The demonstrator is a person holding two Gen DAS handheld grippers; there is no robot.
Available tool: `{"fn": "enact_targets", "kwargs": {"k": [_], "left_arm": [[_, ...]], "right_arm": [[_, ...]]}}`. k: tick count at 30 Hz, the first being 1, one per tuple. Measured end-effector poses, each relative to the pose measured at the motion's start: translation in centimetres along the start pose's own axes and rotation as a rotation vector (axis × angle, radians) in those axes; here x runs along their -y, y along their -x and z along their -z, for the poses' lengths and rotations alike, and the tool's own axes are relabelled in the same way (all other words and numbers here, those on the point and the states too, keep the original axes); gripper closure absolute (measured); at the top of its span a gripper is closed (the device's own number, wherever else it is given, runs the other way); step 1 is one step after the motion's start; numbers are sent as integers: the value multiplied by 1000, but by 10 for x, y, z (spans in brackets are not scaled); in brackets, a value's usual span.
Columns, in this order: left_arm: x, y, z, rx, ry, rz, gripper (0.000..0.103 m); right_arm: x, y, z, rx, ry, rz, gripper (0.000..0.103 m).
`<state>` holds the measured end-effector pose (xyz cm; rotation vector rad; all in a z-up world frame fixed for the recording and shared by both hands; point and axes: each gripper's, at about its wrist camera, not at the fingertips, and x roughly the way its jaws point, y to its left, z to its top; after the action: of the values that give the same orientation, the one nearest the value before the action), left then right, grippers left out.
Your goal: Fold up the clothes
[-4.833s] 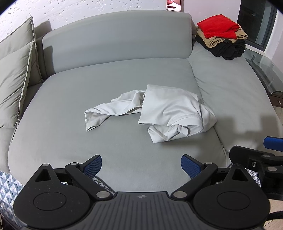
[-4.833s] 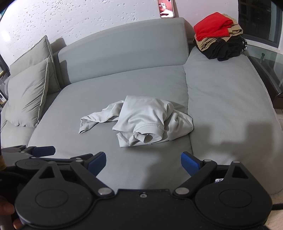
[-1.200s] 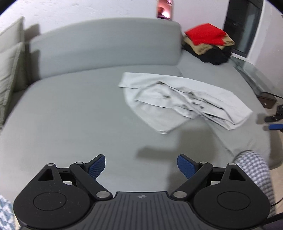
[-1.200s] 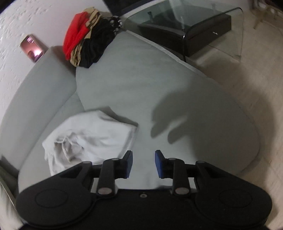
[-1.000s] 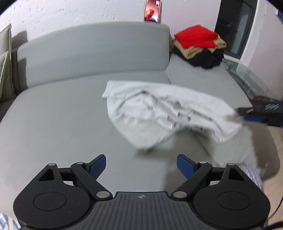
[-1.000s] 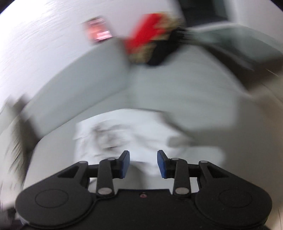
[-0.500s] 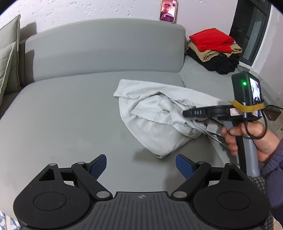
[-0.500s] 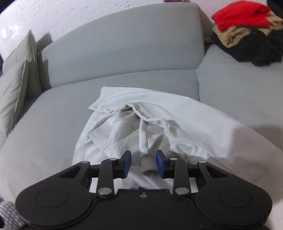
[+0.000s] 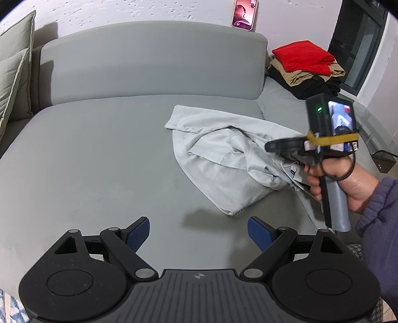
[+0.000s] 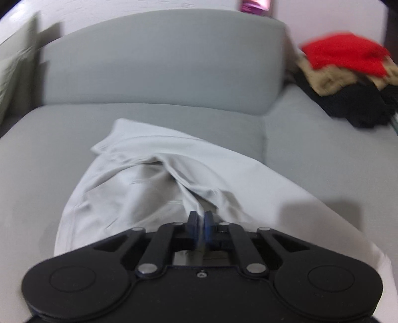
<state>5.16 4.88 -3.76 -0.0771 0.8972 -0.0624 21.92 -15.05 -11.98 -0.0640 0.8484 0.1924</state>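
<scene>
Pinching shirt (image 10: 154, 188) fold: right claw (image 10: 200, 220) | left claw (image 9: 199, 232) apart, shirt ahead

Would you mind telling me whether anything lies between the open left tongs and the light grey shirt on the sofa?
Nothing visible does. Only bare sofa cushion lies between the left tongs and the near edge of the light grey shirt. The right tongs are already shut on the shirt's far side.

one grey shirt (image 9: 223, 159), one stack of folded clothes (image 9: 306, 68), two cushions (image 9: 12, 72), one phone (image 9: 245, 13), two tongs (image 9: 199, 232)
</scene>
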Motion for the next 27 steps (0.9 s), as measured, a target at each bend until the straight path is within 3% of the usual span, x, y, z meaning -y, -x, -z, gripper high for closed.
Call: {"fn": "enact_targets", "kwargs": {"k": [5,11,15,20,23,25,27], "left_arm": [[-4,10,4,16,15,7,17],[-14,34,13,46,52,19,17],[-23,40,28,27,85,33,17],[-29,31,44,-30,167,67,18],[-31,26,49,-25,194,95,18],[-35,23,52,-14,219,122,21],[-38,13,52,0,262,163,29]], "right_arm": [[-2,47,-5,57,-75,-113,99],[-23,144,11,95,-61,-285,99],[-36,184,57,11,-24,-360,99],[-58,181,113,-98,57,-367,98],[-53,181,124,-115,46,-357,92],[-36,189,124,-96,-28,-378,63],[-15,198,123,-62,-111,-370,57]]}}
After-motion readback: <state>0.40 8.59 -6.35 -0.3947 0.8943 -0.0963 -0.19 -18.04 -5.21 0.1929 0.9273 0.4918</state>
